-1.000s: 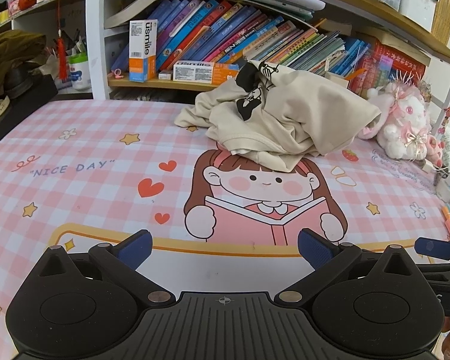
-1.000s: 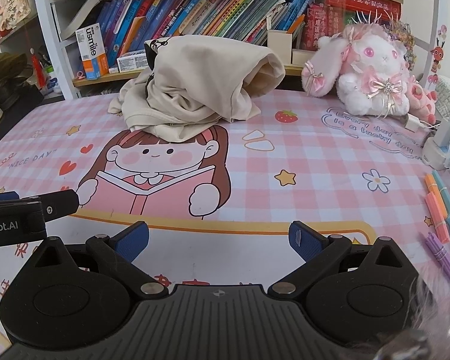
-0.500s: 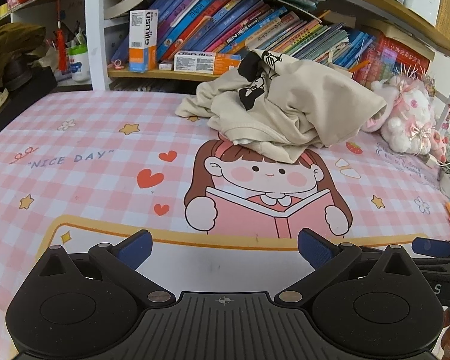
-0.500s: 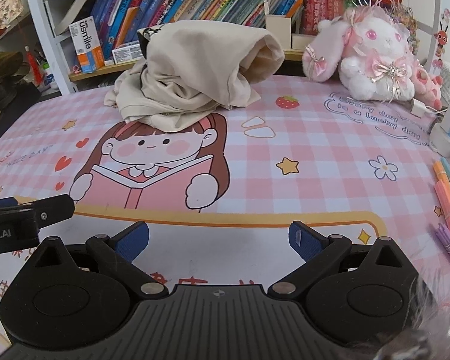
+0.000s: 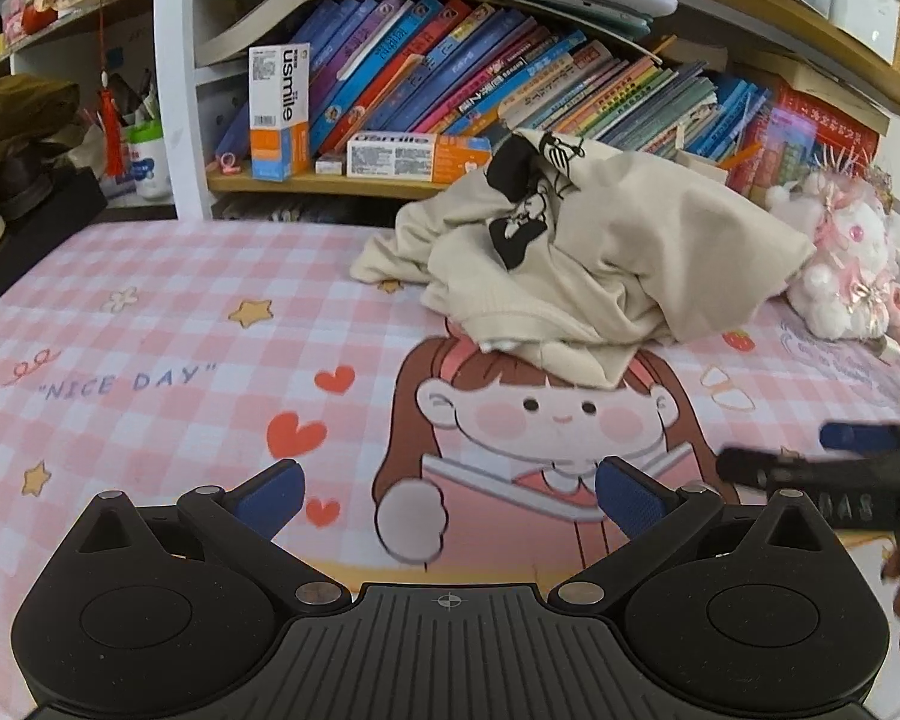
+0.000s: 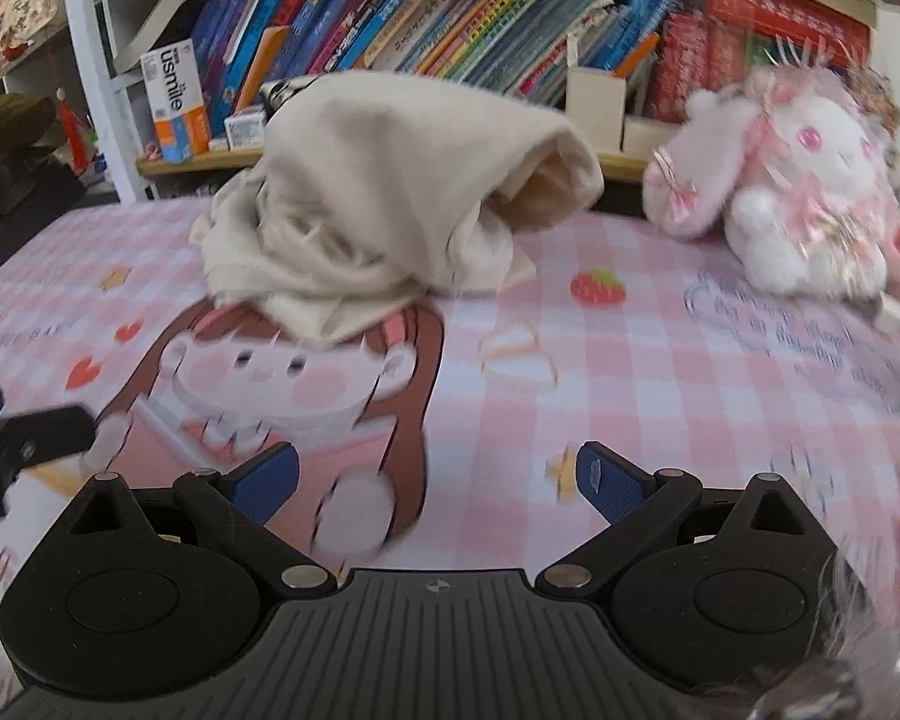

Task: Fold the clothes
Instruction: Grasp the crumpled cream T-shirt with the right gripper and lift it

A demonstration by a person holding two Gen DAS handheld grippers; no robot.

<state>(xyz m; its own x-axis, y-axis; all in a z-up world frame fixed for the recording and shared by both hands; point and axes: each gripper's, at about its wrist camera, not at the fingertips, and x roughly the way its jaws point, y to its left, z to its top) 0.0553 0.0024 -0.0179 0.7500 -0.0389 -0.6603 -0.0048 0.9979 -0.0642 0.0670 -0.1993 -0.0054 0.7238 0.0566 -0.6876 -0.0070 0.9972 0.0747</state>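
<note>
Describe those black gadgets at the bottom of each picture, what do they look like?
Each is a hand-held gripper. The left gripper and right gripper look alike: a matte black ribbed body with a small crosshair mark, two round black housings with pointed tops, silver pivot pins, and angled black arms ending in textured blue finger pads. No cables or sleeves show.

left claw (image 5: 449,495) and right claw (image 6: 438,483) — black bodies, blue pads, silver screws.
</note>
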